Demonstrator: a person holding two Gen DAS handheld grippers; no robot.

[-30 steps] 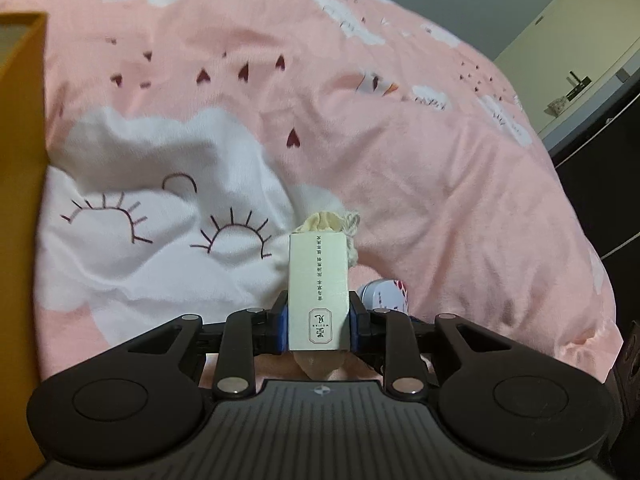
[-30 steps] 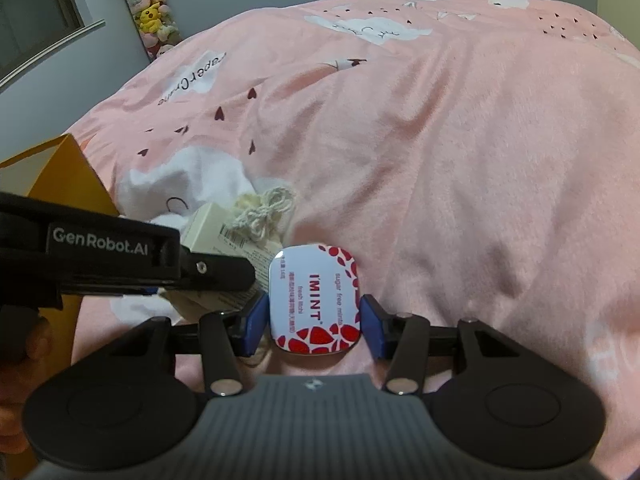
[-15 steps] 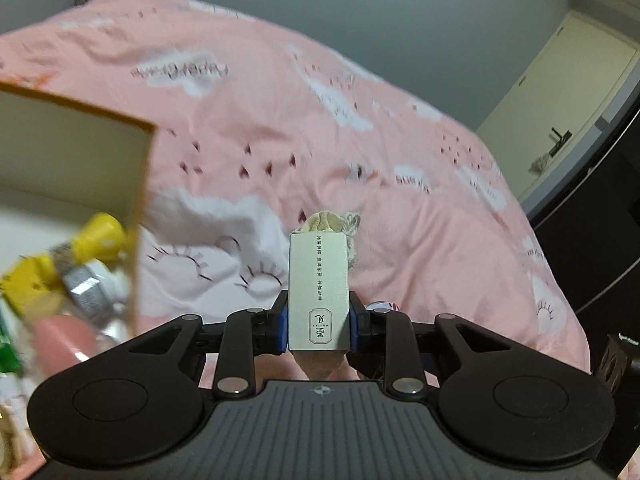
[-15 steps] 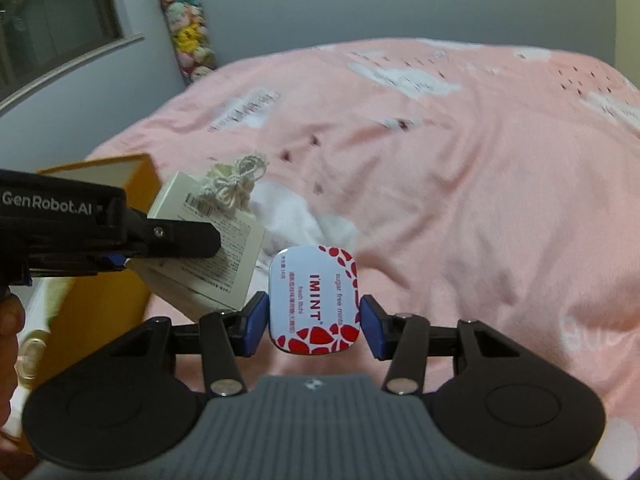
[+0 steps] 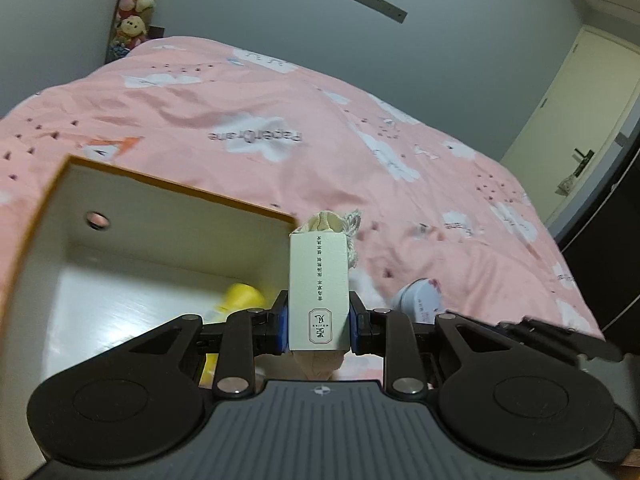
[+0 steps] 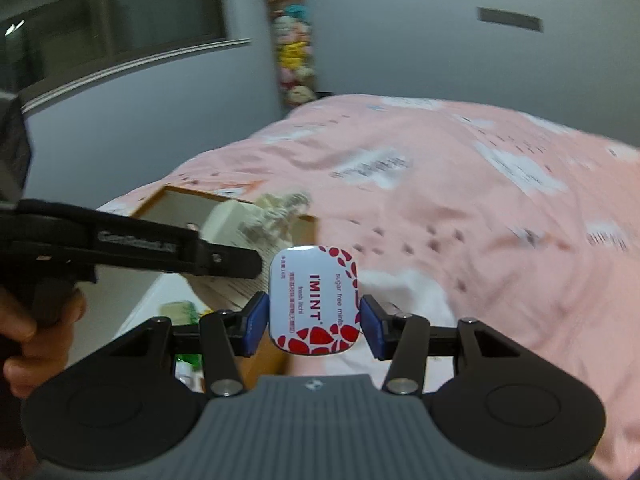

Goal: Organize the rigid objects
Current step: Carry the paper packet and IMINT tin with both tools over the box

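My left gripper [image 5: 319,322] is shut on a tall cream paper box [image 5: 319,280] with a cloth pouch and string at its far end. It holds the box in the air at the right rim of an open orange storage box [image 5: 168,188]; a yellow item [image 5: 240,296] lies inside. My right gripper [image 6: 314,320] is shut on a white and red IMINT mint tin [image 6: 314,304], held above the bed beside the storage box [image 6: 180,208]. The left gripper and its cream box [image 6: 228,220] show in the right wrist view, over the storage box.
A pink bedspread [image 5: 360,152] with white clouds covers the bed. Plush toys [image 5: 134,8] hang on the far wall. A door [image 5: 580,120] stands at the right. Green packets [image 6: 184,312] lie in the storage box. A hand [image 6: 24,332] holds the left gripper.
Both grippers have lifted off the bedspread with their objects and swung left toward the storage box. The box's open inside has come into view under the left gripper.
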